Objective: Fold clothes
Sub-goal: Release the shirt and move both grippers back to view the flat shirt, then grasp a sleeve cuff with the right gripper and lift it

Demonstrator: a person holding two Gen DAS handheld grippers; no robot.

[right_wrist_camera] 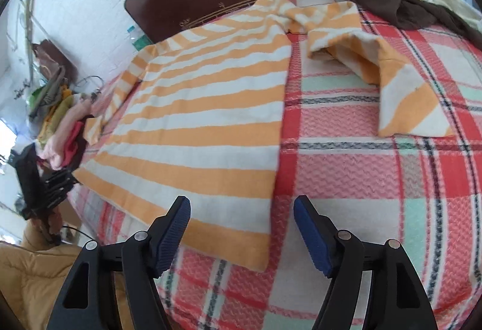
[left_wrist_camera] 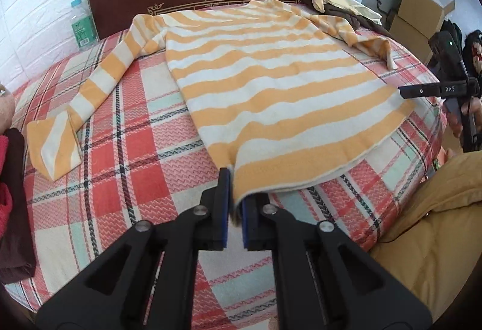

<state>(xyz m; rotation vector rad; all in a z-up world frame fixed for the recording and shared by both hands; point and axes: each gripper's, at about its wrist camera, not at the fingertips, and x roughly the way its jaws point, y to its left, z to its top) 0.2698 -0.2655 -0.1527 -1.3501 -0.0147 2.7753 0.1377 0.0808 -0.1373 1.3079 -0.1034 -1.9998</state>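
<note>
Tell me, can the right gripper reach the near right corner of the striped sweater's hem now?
Probably yes. The right gripper stands open just before the striped sweater, nothing lies between its jaws and that hem corner, and the left gripper pinches the other corner.

Both views look bright to us — even, soft daylight, with no hard shadows on the bedspread [left_wrist_camera: 126, 149]. We get heavy fisheye bending, and dark vignette arcs cut the corners. The left wrist view is sharp centre-frame. The right wrist view is smeared by motion blur — sweater [right_wrist_camera: 205, 107] stripes go soft, and a blown-out white patch sits at the far left edge.
</note>
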